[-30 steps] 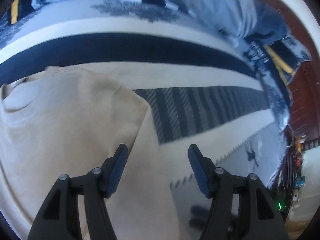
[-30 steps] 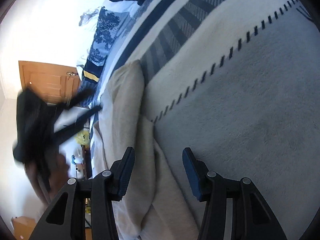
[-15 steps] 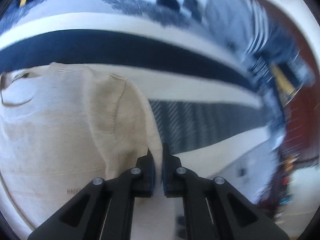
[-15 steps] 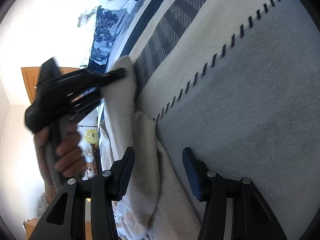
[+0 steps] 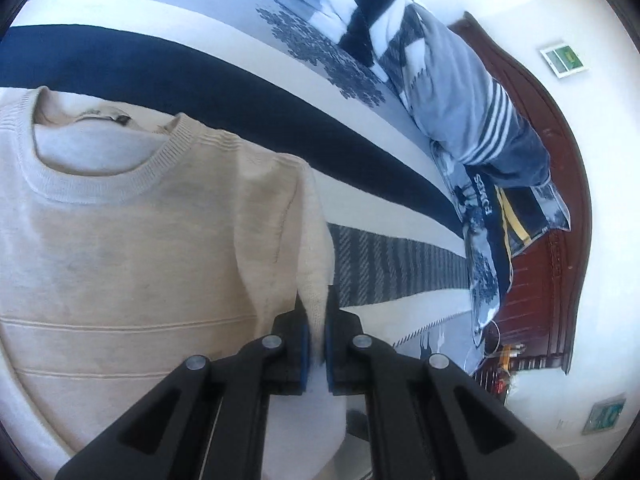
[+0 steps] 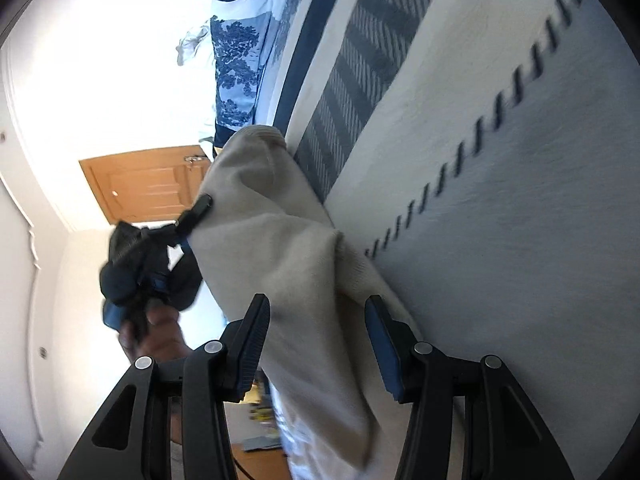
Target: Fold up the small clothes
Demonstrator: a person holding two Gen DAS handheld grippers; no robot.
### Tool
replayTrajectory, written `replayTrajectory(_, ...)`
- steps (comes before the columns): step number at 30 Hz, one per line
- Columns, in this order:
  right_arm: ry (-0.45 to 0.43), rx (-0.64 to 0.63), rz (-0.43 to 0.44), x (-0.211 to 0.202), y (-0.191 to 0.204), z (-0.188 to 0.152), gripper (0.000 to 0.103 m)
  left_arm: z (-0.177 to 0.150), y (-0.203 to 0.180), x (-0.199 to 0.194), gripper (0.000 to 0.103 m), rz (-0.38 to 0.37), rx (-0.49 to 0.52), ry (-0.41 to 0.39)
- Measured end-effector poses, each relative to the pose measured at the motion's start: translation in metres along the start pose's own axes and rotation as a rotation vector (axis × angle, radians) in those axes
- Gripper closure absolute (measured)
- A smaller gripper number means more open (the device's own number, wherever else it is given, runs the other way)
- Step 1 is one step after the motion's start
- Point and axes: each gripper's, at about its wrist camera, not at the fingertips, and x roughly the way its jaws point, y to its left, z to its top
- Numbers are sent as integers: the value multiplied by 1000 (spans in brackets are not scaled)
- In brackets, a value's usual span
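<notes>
You are gripping the side edge of the cream sweater [image 5: 132,248] with your left gripper [image 5: 316,344], its jaws pinching closed on a fold of the knit just below the shoulder, and you are lifting that edge off the bed [image 5: 168,68] so the cloth is tenting up toward the camera. The rest of the sweater is lying flat on the striped bedspread, neckline [image 5: 100,160] toward the pillows [image 5: 460,92], chest facing up. In the right wrist view the raised flap is hanging between bed and left gripper [image 6: 196,212], which your hand [image 6: 156,332] is holding out to the side. Your right gripper [image 6: 316,344] is standing with its jaws apart, straddling the lower stretch of the same lifted edge, the pads not pressing on the cloth as far as the view shows, so it is gripping nothing. This looks like the first side fold, with the sleeve side being brought in over the body. The next move probably calls for closing the right jaws on the edge lower down, so both ends of the flap are travelling together, and then carrying it across toward the middle of the chest and laying it down flat. Watch that one-point lifting is not dragging the whole garment sideways across the bedspread or bunching the hem.
</notes>
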Motion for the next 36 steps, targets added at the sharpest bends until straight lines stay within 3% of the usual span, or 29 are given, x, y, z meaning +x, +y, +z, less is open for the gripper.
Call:
replayTrajectory(4, -18, 66, 97, 14, -6, 5, 64, 5, 2, 7, 98, -34, 17, 12)
replayTrajectory(6, -22, 85, 134, 20, -5, 8, 79, 7, 2, 10, 98, -58, 18, 19)
replayTrajectory(7, -37, 87, 133, 21, -4, 10, 99, 8, 3, 10, 98, -75, 14, 20)
replayTrajectory(10, -236, 65, 72, -16, 0, 2, 99, 8, 4, 10, 98, -165, 11, -8)
replayTrajectory(11, -304, 36, 62, -32, 7, -1, 99, 8, 3, 13, 98, -163, 19, -8)
replayTrajectory(12, -334, -4, 25, -41, 16, -3, 99, 9, 3, 21, 97, -113, 41, -3)
replayTrajectory(14, -327, -49, -67, -39, 21, -2, 99, 11, 12, 39, 96, -9, 32, 15)
replayTrajectory(16, -316, -33, -137, -30, 14, -2, 98, 14, 19, 50, 91, 15, 6, 42)
replayTrajectory(17, -289, 4, -129, -26, 6, 0, 96, 16, 22, 52, 85, 8, -23, 47)
replayTrajectory(19, -245, 88, -62, -23, -11, 0, 89, 19, 19, 47, 60, -14, -16, 22)
replayTrajectory(20, -230, 122, -18, -24, -16, 1, 74, 21, 14, 43, 57, -18, 5, -2)
replayTrajectory(23, -214, 109, 37, -29, -15, 5, 60, 30, -1, 44, 54, -17, 29, -17)
replayTrajectory(26, -210, 106, 51, -27, -17, 7, 59, 39, -15, 65, 54, 42, 30, 9)
replayTrajectory(30, -207, 131, 91, -28, -22, 9, 59, 45, -34, 98, 54, 162, 125, 27)
replayTrajectory(31, -209, 128, 89, -28, -23, 9, 59, 47, -35, 109, 79, 228, 147, 31)
replayTrajectory(32, -203, 119, 76, -27, -22, 9, 62, 47, -36, 115, 102, 234, 158, 41)
replayTrajectory(33, -197, 107, 55, -26, -21, 9, 67, 48, -36, 117, 100, 221, 160, 51)
replayTrajectory(35, -200, 76, 5, -27, -17, 9, 97, 49, -39, 109, 100, 165, 157, 2)
replayTrajectory(36, -207, 69, 2, -28, -15, 10, 97, 49, -38, 106, 100, 153, 158, -14)
